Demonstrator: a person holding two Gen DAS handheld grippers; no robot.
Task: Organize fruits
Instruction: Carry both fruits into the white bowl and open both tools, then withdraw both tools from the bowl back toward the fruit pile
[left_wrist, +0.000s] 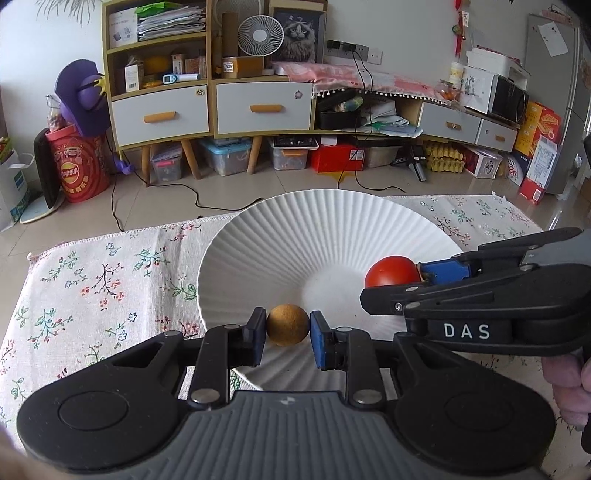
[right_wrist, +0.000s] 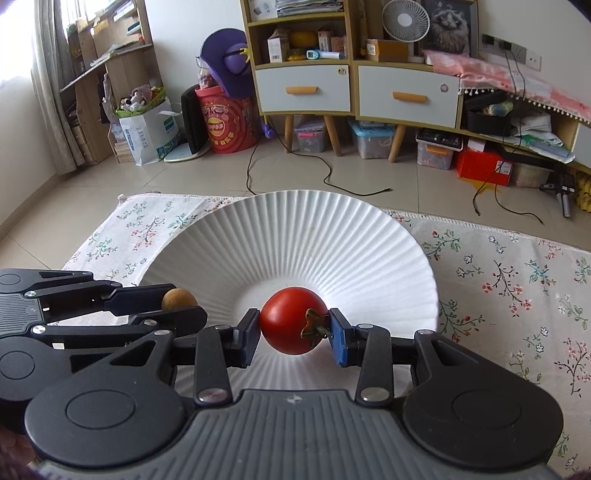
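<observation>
Two grippers over ribbed white plate (left_wrist: 314, 236), left gripper (left_wrist: 287, 328) jaws clamping rough tan longan (left_wrist: 288, 324), right gripper (right_wrist: 294, 325) jaws clamping glossy tomato (right_wrist: 290, 320)

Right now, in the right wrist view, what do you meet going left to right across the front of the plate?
Left tongs → small brown fruit they hold → red tomato clamped in the right tongs → bare plate rim → floral cloth.

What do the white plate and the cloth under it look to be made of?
The plate: probably glazed ceramic, though moulded plastic is possible; it is white with a soft sheen and fine radial ridges. The cloth: woven fabric, matte, with a printed flower pattern and a fringed edge.
</observation>
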